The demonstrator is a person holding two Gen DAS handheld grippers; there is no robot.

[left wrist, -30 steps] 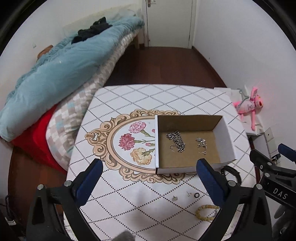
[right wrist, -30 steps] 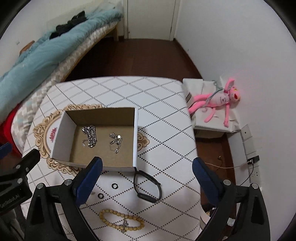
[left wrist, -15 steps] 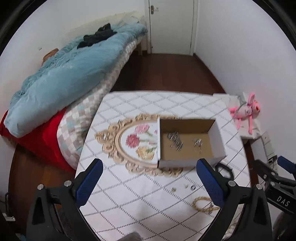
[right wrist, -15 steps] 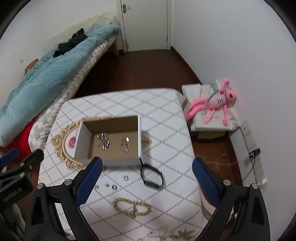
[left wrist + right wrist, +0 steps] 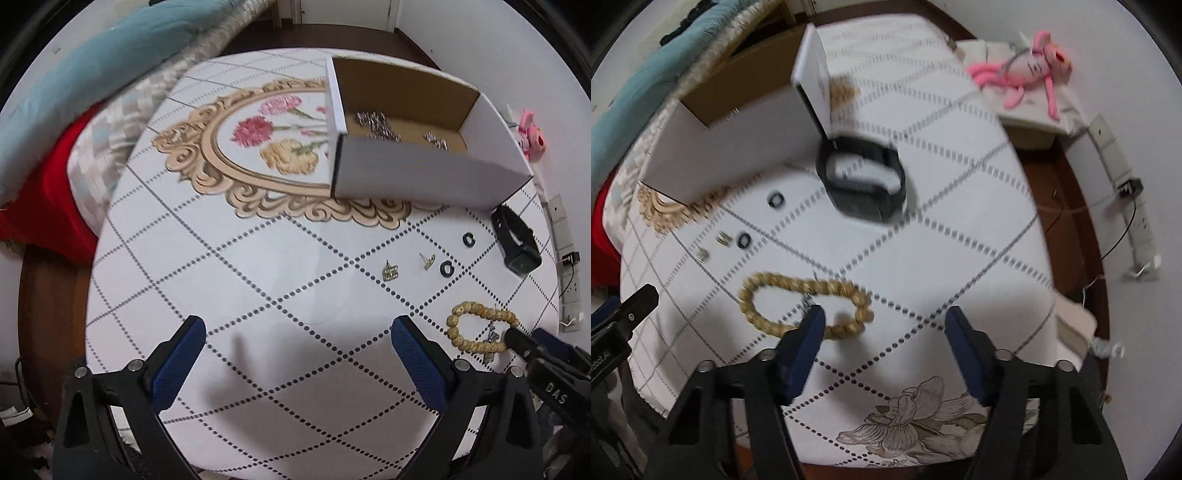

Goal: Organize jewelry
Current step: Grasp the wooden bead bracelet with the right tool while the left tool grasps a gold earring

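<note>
A white cardboard box [image 5: 424, 173] with silver chains [image 5: 376, 123] inside sits on the table. In front of it lie a black wristband [image 5: 515, 240], two small black rings [image 5: 468, 240], two small gold earrings [image 5: 390, 272] and a tan bead bracelet [image 5: 480, 328]. My left gripper [image 5: 295, 350] is open and empty, low over bare tablecloth. My right gripper [image 5: 882, 332] is open and empty, its left finger just above the bead bracelet [image 5: 805, 302]. The wristband [image 5: 864, 184] lies beyond it, against the box [image 5: 738, 122].
The round table [image 5: 258, 277] has a white diamond-pattern cloth with a floral emblem [image 5: 266, 140]. A bed with blue bedding [image 5: 74, 74] stands to the left. A pink plush toy [image 5: 1027, 74] and a power strip [image 5: 1123, 192] lie on the right.
Both grippers have dropped from high above the table to close over it. The right gripper has narrowed its opening and come down at the bead bracelet.
</note>
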